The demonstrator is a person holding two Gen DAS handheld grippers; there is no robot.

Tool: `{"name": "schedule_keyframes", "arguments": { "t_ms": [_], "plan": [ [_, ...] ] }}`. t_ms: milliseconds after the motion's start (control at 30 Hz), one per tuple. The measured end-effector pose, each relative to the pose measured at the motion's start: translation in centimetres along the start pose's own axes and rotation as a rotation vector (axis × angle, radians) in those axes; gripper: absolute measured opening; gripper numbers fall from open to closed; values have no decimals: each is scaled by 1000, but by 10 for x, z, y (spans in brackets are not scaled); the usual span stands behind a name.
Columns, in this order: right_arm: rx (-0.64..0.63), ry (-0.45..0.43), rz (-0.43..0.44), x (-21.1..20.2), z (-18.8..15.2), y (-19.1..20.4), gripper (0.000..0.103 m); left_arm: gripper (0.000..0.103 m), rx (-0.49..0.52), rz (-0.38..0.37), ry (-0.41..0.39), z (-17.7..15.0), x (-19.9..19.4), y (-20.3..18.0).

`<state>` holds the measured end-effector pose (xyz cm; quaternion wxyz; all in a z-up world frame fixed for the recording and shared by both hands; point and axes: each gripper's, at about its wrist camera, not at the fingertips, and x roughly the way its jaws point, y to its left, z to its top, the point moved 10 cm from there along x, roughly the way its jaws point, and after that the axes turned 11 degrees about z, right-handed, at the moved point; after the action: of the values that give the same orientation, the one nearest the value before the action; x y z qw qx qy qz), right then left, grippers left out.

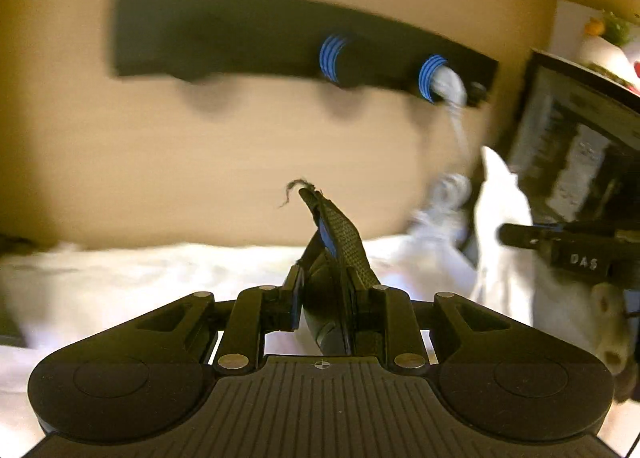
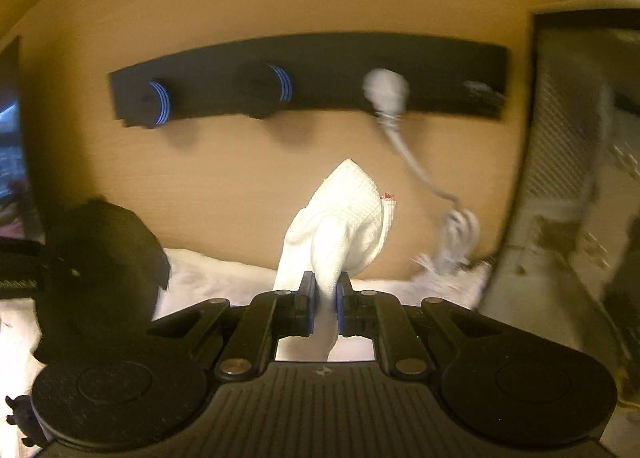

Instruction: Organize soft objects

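Left wrist view: the left claw (image 1: 324, 274) is clamped on a dark mesh fabric piece (image 1: 340, 234) whose frayed tip points up toward the black peg rack (image 1: 240, 33) on the wooden wall. One grey-white cloth (image 1: 450, 85) already hangs from a blue-striped peg — the others look bare.

Right wrist view: the right claw (image 2: 325, 298) pinches a white knit sock (image 2: 344, 217), raised above the white bedding (image 2: 224, 278). Both pieces seemingly await hanging.

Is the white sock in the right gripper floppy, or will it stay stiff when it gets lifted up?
Probably floppy: the white sock folds and droops where the right gripper pinches it. It looks like knitted cloth, so likely light. The ribbed weave should grip the pads rather than slip.
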<state>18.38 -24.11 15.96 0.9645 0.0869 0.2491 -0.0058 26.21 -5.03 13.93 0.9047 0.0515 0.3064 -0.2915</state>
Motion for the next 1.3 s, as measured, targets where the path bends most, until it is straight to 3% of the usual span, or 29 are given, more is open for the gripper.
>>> {"name": "schedule_keyframes", "arguments": {
  "t_ms": [100,167,200,233,300,367,433,533,667,867,1000,1067,1133,1200,1300],
  "plan": [
    [13,14,-7,1,-8,-18,10,25,-56,-125,76,-10,38,-28],
    [22,38,-3,5,-15,-24,10,25,-120,-263,211,-33,78,-41],
    [26,57,-1,10,-21,-26,10,25,-166,-279,298,-50,101,-41],
    [26,72,0,12,-29,-24,10,25,-193,-252,328,-62,115,-38],
    [21,109,4,24,-41,-21,10,26,-214,-154,316,-75,132,-24],
    [19,144,10,34,-52,-19,10,26,-243,-150,295,-75,131,-15],
    [29,171,28,46,-58,-17,10,26,-251,-152,249,-66,119,-5],
    [63,208,66,63,-66,-11,10,26,-163,-111,171,-52,89,0],
    [103,309,129,107,-83,9,10,26,-94,-89,154,-53,51,5],
    [134,494,0,169,-135,8,10,26,-127,29,145,-72,0,53],
    [150,467,-9,167,-140,8,11,26,-189,129,115,-90,-34,100],
    [163,459,-15,161,-140,8,17,26,-208,183,97,-99,-50,123],
    [152,443,-27,152,-139,8,28,26,-231,228,85,-110,-66,147],
    [132,379,-40,134,-133,10,32,26,-265,265,88,-119,-79,169],
    [93,280,-41,108,-119,17,48,26,-315,319,79,-132,-98,200]
  ]
}}
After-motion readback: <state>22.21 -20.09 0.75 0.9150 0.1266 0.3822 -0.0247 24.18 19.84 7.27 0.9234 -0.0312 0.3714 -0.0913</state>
